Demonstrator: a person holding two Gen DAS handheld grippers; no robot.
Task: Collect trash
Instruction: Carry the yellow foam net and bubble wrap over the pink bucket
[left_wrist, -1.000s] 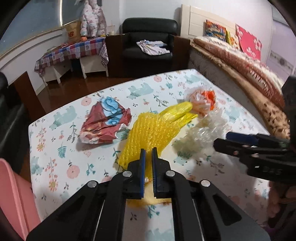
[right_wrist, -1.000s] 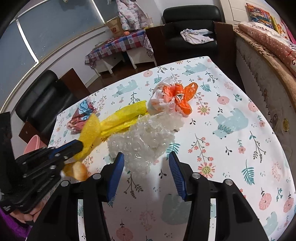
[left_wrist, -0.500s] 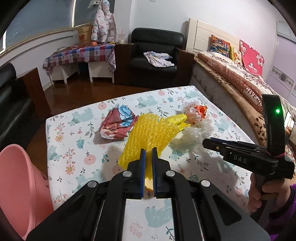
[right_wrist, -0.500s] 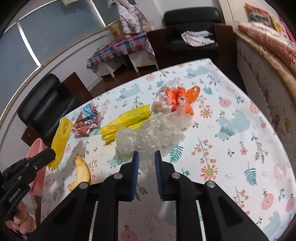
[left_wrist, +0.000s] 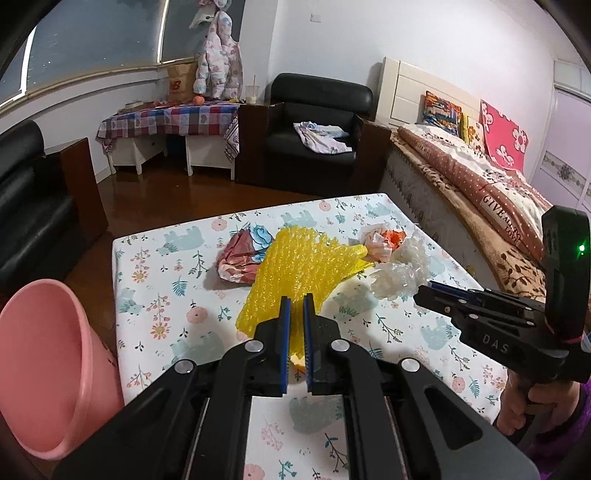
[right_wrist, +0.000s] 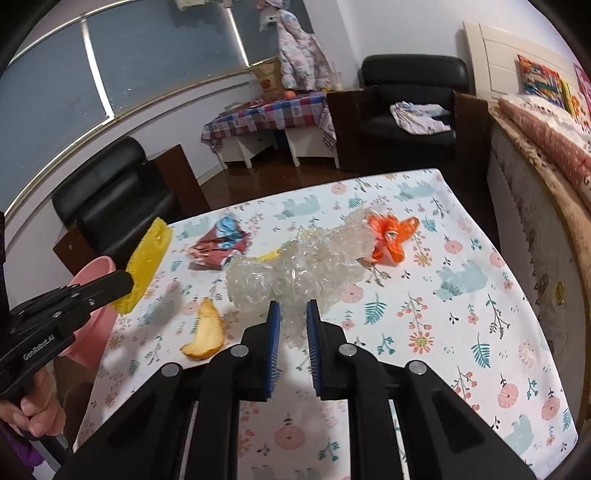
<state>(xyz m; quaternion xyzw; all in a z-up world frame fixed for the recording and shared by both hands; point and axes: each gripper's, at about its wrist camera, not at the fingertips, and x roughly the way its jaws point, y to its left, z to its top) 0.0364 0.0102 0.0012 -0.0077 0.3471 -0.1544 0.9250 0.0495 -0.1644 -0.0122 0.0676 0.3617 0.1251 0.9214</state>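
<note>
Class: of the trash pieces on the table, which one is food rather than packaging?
The orange-yellow fruit peel, curved, lying near the table's left edge; the others are crumpled plastic or wrappers.

Bare tablecloth (right_wrist: 461, 332) beside orange wrapper (right_wrist: 391, 236)

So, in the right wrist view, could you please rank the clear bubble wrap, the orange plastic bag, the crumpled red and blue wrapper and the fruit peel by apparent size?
1. clear bubble wrap, though it is lifted nearest the camera.
2-3. orange plastic bag and red and blue wrapper: look alike, unranked.
4. fruit peel, smallest.
</note>
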